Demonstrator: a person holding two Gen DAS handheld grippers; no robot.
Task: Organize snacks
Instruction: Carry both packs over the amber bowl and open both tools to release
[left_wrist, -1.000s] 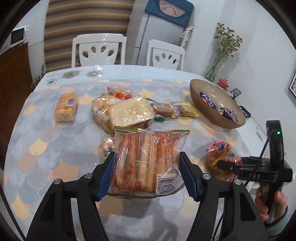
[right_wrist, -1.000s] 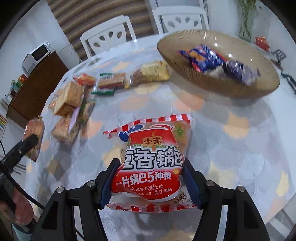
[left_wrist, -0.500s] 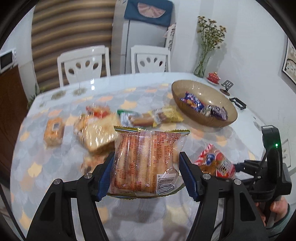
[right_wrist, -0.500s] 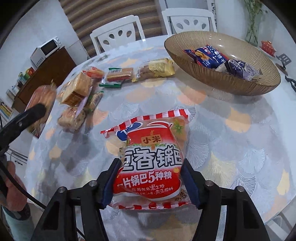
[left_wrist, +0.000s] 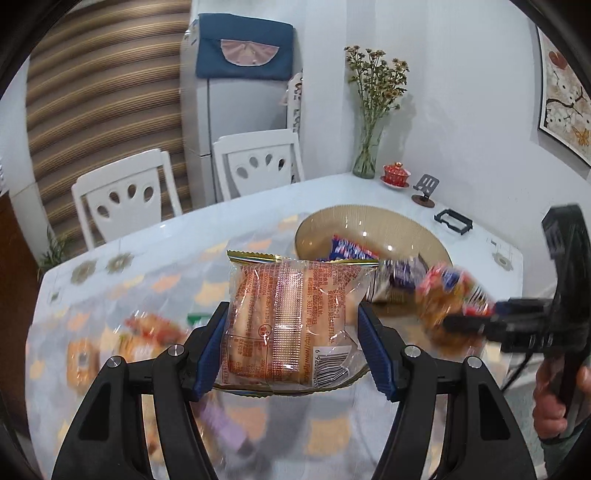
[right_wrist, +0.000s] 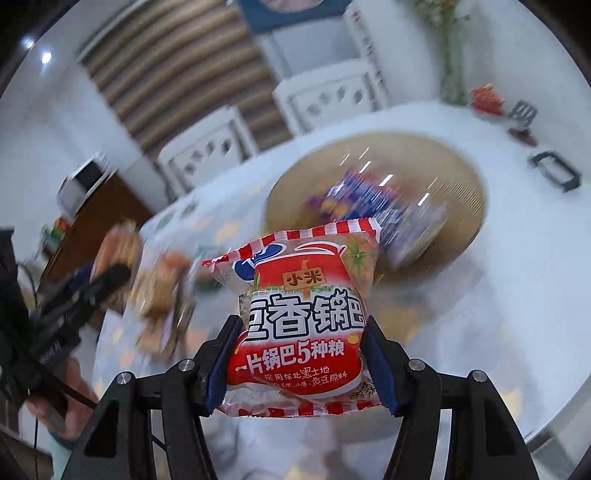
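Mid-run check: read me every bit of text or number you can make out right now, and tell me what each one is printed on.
"小米": small sign on the red snack packet in the right gripper.
"香锅巴": big white letters, same packet; first character hidden.
"一片锅巴5种粮": line beneath.
Small line beneath that: too fine to read surely.
"6 9": barcode digits on the clear bread packet in the left gripper; its fine print is too small to read.
Packets in the bowl: blurred.

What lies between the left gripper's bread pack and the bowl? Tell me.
In the left wrist view, nothing: the bread pack, clamped in the left gripper, overlaps the near rim of the bowl. Blue wrappers lie inside the bowl.
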